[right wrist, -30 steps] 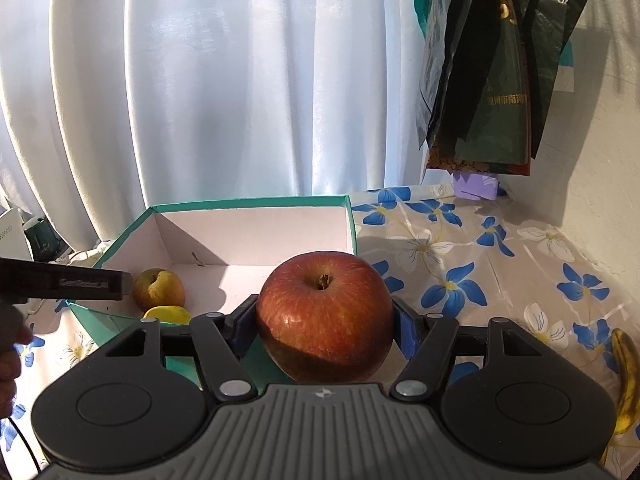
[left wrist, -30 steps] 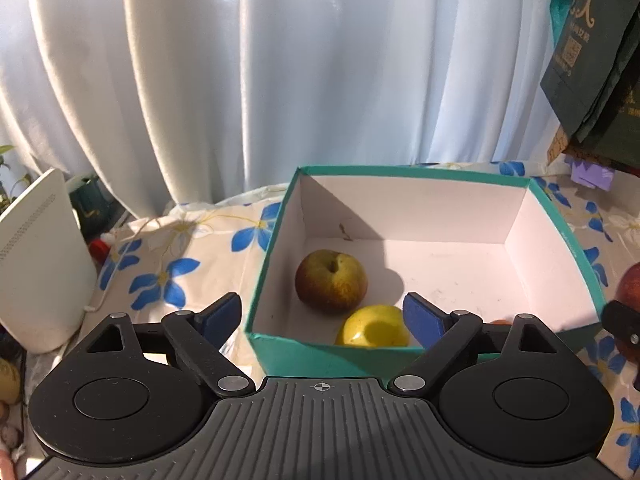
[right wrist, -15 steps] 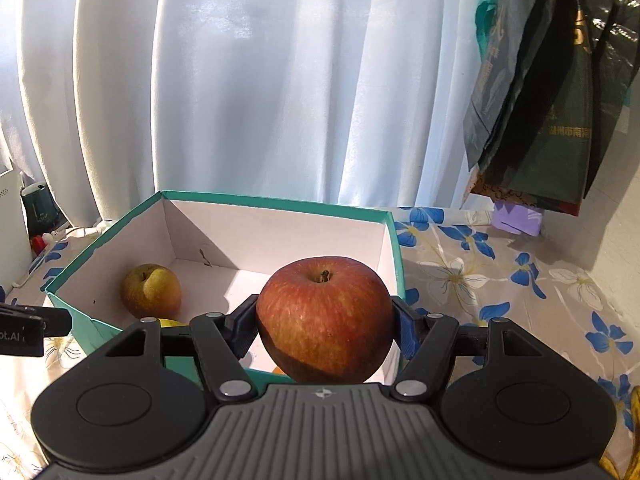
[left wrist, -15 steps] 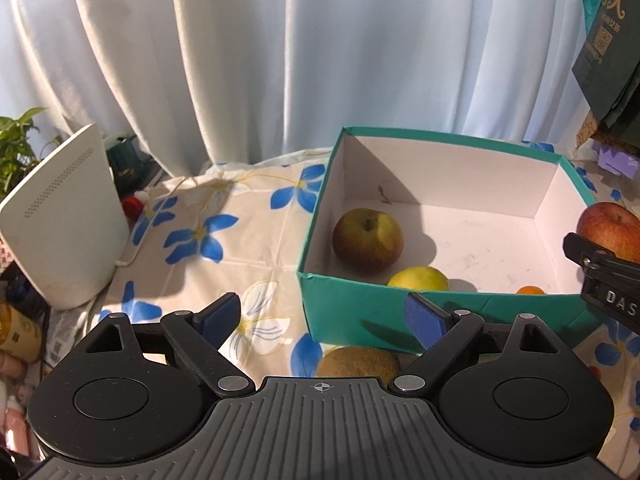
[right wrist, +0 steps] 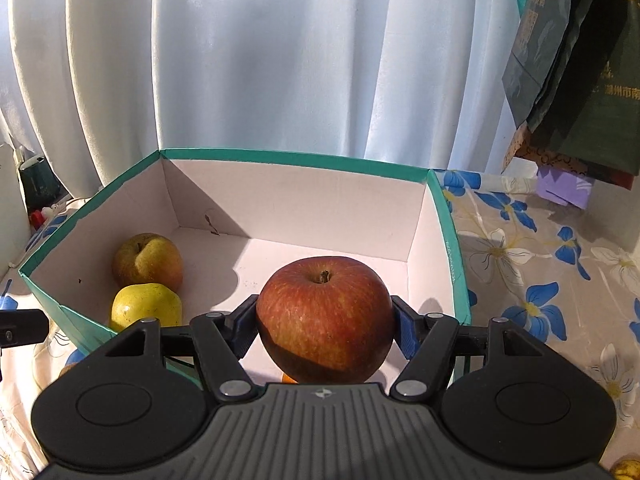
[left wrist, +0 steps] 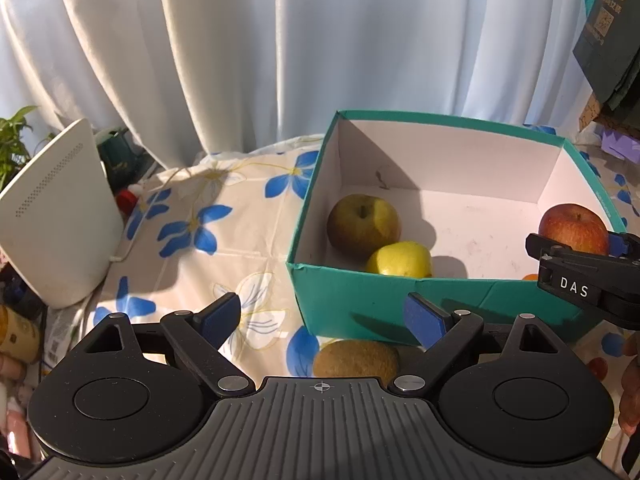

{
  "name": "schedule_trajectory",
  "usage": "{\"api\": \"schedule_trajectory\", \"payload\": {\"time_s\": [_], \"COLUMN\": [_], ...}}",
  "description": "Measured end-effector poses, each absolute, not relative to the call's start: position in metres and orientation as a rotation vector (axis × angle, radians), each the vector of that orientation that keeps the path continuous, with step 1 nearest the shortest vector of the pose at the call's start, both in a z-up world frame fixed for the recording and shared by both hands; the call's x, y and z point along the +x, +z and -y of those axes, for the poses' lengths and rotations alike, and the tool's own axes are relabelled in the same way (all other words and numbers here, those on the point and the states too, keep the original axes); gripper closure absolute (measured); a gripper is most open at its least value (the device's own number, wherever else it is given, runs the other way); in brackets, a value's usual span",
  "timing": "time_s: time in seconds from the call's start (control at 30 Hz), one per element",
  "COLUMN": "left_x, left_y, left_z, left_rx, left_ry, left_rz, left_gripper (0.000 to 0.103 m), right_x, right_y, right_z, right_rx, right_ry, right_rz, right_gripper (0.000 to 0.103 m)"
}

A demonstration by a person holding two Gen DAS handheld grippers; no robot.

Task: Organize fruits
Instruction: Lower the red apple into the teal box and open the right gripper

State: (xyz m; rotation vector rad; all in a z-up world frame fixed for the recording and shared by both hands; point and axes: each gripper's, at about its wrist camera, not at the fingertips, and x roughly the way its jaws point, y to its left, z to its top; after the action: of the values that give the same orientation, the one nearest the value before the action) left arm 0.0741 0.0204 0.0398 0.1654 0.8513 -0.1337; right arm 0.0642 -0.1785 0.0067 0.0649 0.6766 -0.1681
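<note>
Floral tablecloth (left wrist: 192, 240), white curtain (right wrist: 280, 60) behind, teal box (left wrist: 420, 300) on top. "DAS" readable on right gripper (right wrist: 325, 322), clamped on red apple (right wrist: 325, 318) over box; left view only. Left gripper (left wrist: 322, 314) spread wide, empty, above kiwi (left wrist: 355, 358) outside box; barely visible in right view.

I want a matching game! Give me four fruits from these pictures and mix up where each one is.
Fruits:
1. red apple
2. kiwi
3. yellow fruit
4. brownish-green apple

Places:
A. on the flowered cloth, outside the teal box
B. inside the box, against its near wall
C. clamped in the right tool, over the box
D. inside the box, just behind the yellow fruit

Pairs: 1-C, 2-A, 3-B, 4-D
</note>
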Motion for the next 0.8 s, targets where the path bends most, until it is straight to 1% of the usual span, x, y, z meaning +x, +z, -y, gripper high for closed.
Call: {"api": "schedule_trajectory", "payload": {"time_s": [0.3,0.5,0.6,0.67,0.73,0.77,0.8], "left_x": [0.074,0.072,0.070,0.069,0.063,0.059,0.055], "left_y": [0.038,0.036,0.035,0.031,0.028,0.026,0.023], "left_z": [-0.019,-0.022,-0.025,-0.030,-0.038,-0.042,-0.047], "left_rx": [0.174,0.174,0.174,0.178,0.172,0.170,0.169], "left_ry": [-0.134,-0.130,-0.126,-0.122,-0.135,-0.142,-0.150], "left_rz": [-0.861,-0.867,-0.866,-0.870,-0.865,-0.858,-0.851], "left_gripper": [0.010,0.010,0.008,0.008,0.008,0.008,0.007], "right_x": [0.066,0.067,0.063,0.053,0.036,0.025,0.011], "right_y": [0.006,0.008,0.010,0.019,0.035,0.043,0.053], "right_z": [0.181,0.181,0.181,0.182,0.180,0.178,0.176], "right_rx": [0.064,0.054,0.051,0.062,0.069,0.073,0.078], "right_ry": [-0.154,-0.155,-0.174,-0.185,-0.194,-0.198,-0.194], "right_rz": [-0.669,-0.673,-0.678,-0.651,-0.595,-0.556,-0.504], "right_gripper": [0.037,0.033,0.032,0.031,0.023,0.015,0.009]}}
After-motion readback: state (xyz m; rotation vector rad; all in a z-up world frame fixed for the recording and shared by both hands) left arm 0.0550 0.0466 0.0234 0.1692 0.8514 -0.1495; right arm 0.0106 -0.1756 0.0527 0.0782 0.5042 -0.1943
